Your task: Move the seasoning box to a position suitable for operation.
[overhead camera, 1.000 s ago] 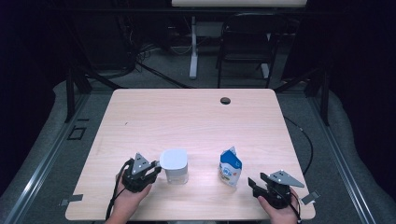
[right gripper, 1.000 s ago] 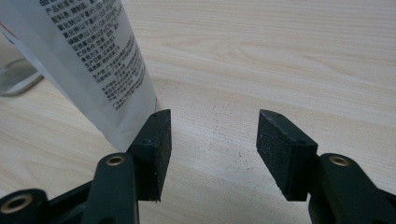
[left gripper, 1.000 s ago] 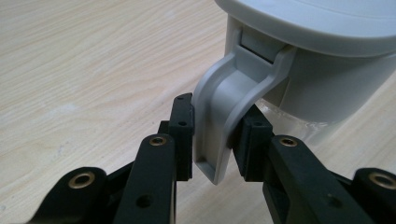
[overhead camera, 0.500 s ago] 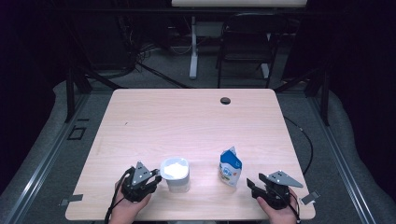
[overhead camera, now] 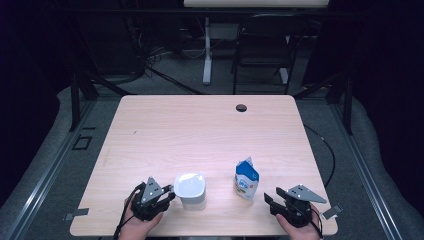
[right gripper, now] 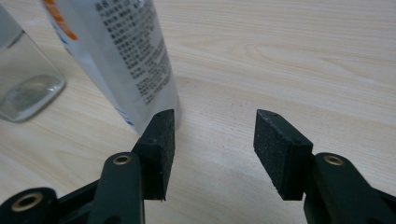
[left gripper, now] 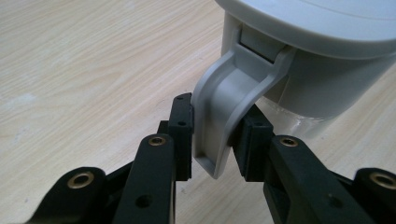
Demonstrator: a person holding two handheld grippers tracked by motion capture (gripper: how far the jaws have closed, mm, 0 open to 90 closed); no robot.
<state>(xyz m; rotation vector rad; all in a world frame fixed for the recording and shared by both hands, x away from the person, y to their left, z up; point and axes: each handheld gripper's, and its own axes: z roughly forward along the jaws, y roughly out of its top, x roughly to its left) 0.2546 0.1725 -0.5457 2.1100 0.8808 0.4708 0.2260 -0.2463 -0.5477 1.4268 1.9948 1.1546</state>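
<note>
Down at the near left of the table [overhead camera: 150,130], the left gripper [left gripper: 211,140] has its jaws clamped on the grey handle [left gripper: 224,107] of the white-lidded jug [overhead camera: 190,190], which stands just beside it. Farther right stands a blue-and-white carton [overhead camera: 247,178], upright. Near the table's right corner, the right gripper [right gripper: 212,149] has just been closing a little; its jaws stand apart with nothing between them, one pad [right gripper: 161,144] just beside the carton's base.

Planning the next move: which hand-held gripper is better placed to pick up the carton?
Right. The right hand-held gripper sits just beside the carton with jaws open and nothing between them, while the left hand-held gripper is already closed on the jug's handle.
</note>
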